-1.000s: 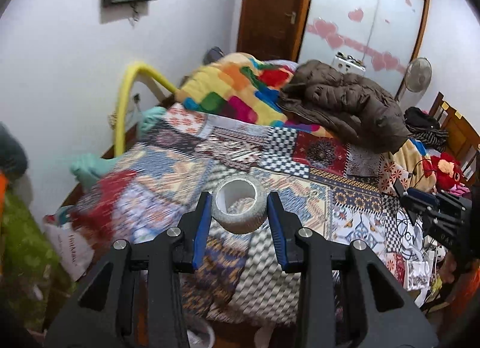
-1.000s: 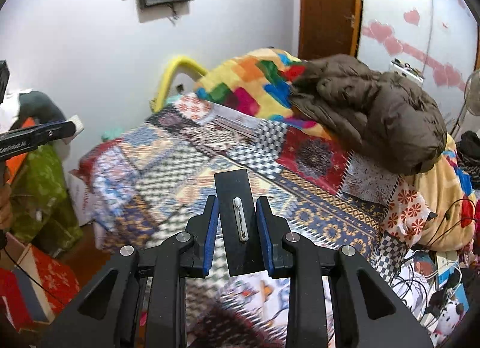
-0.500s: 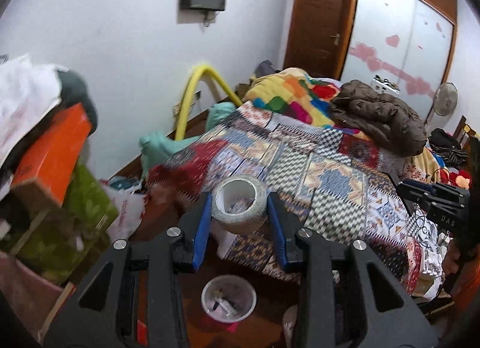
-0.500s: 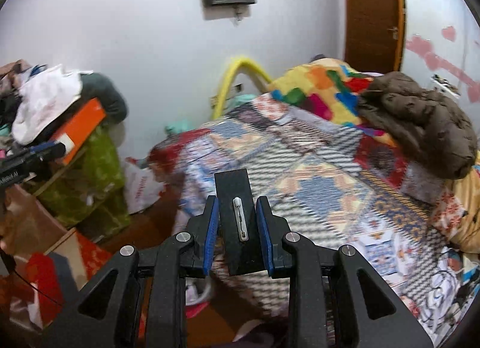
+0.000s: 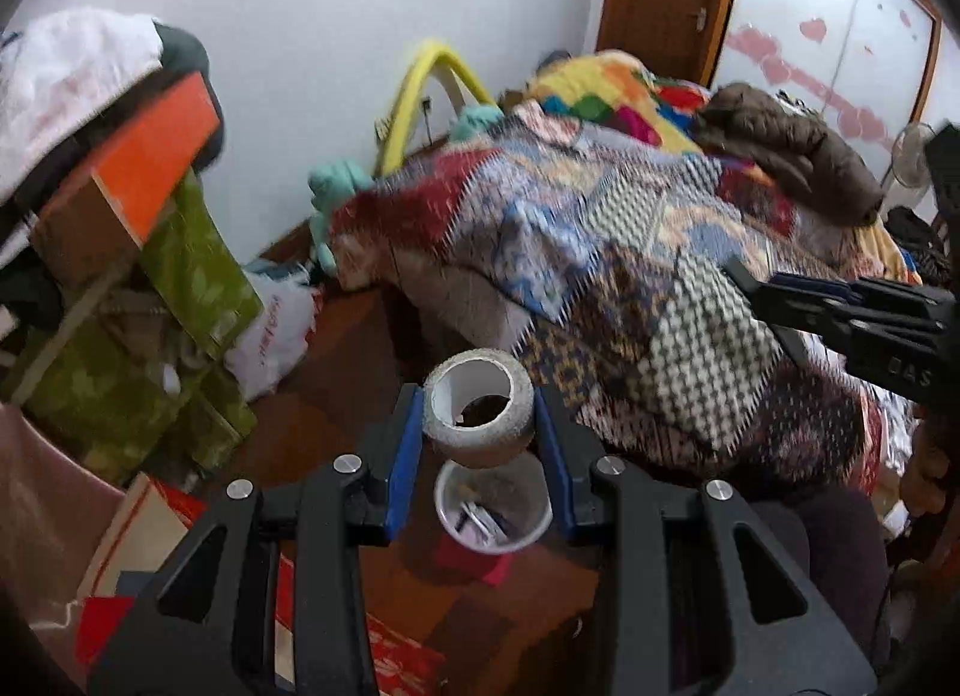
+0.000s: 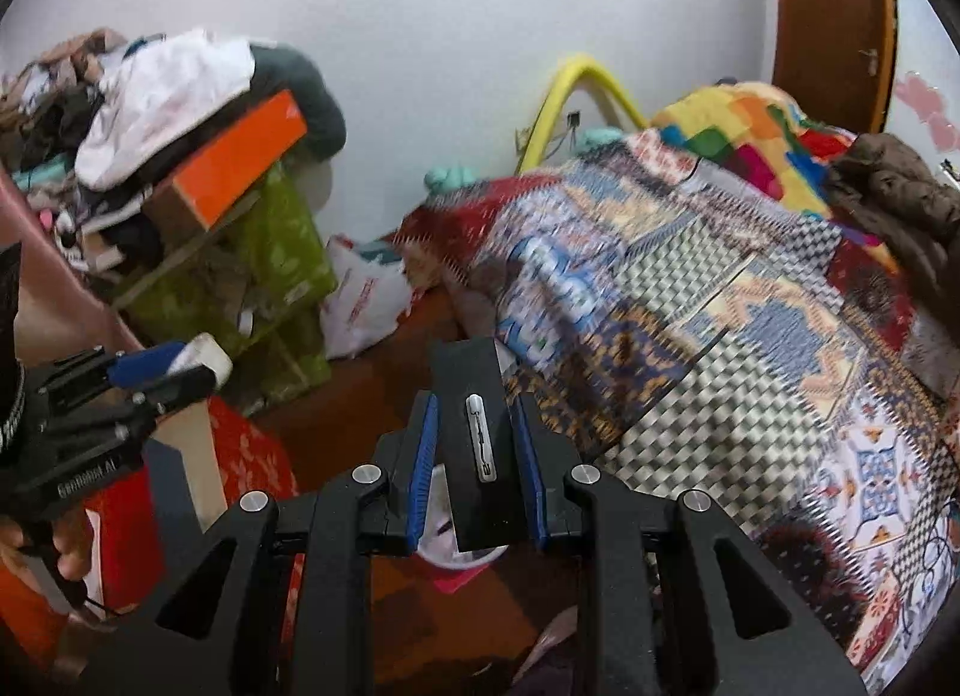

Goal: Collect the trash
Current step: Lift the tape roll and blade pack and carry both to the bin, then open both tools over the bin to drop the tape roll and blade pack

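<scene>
- Tape roll (image 5: 479, 415) sits low centre of the left wrist view, pinched between the blue pads of the left gripper (image 5: 479, 444), its open hole facing up toward the camera
- Directly below it in that frame, the small white bin (image 5: 493, 507) stands on the brown floor, its mouth showing just under the roll, scraps already inside
- That is the relation that counts: roll above, bin beneath, nearly in line, so I'd judge a short drop is all that's left for this hand
- Left jaws are clamped on the roll's outer sides, moderately wide, no slack visible
- Over in the right wrist view, the right gripper (image 6: 476, 456) grips a flat black box (image 6: 477, 450) at low centre, long axis running straight up the frame along the fingers, silver clip facing the lens
- Right jaws are closed snug on the box's two long edges
- A sliver of the bin's white rim peeks out beneath the box, lower centre, so the right hand is near the bin too
- Left looks the better lined up to release first; the patterned quilt (image 6: 720, 300) fills the right half of both frames, well clear of the bin
</scene>
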